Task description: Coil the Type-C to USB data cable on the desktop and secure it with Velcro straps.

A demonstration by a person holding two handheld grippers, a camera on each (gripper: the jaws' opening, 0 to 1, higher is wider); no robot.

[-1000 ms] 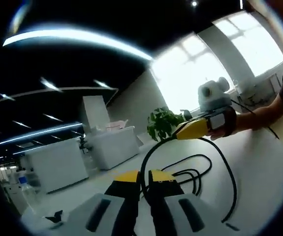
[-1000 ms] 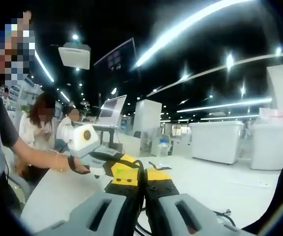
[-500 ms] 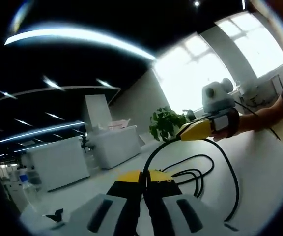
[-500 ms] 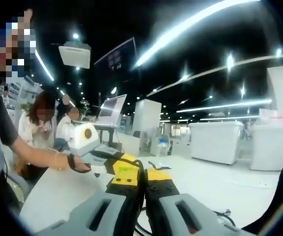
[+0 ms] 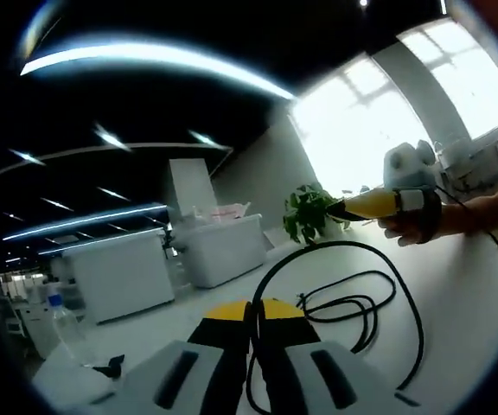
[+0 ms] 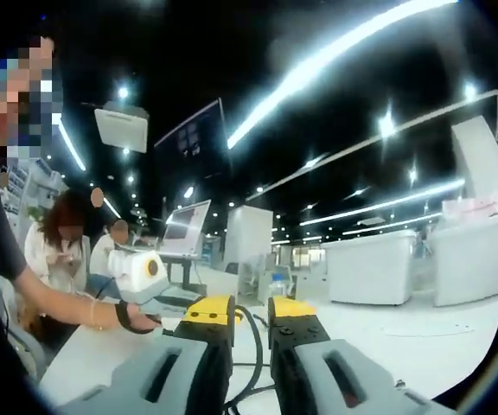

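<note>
White surface (image 5: 482, 303) carries everything; big open room behind w/ white cabinets, a potted plant (image 5: 311, 212) by the window, a water bottle (image 5: 61, 318) far left of the left gripper view. In the right gripper view, people sit at the far end near a laptop (image 6: 186, 229).

Black data cable (image 5: 353, 298) lies on the surface in a few loose loops, not a tidy coil. One strand arcs up from the pile and runs down between the left gripper (image 5: 252, 309) fingers, which look clenched on it: yellow tips touching, cable pinched in the seam. Right gripper (image 6: 249, 309) fingers stand apart w/ a clear gap; a cable strand curves through that gap, but no sign they bear on it, so released. Right gripper (image 5: 372, 205) also seen in the left gripper view, held up off the surface beside the plant, a hand (image 5: 415, 226) behind it.

Step in hand, prob.: coiling, early-mid. Loops exist but are uneven and spread; no Velcro strap visible.

Next move calls for: right fingers to close on a free strand, lay another turn onto the pile while left keeps its pinch as anchor. Loops need matching size before any strap goes on. Risk: slack strand springs out and undoes the turns.
</note>
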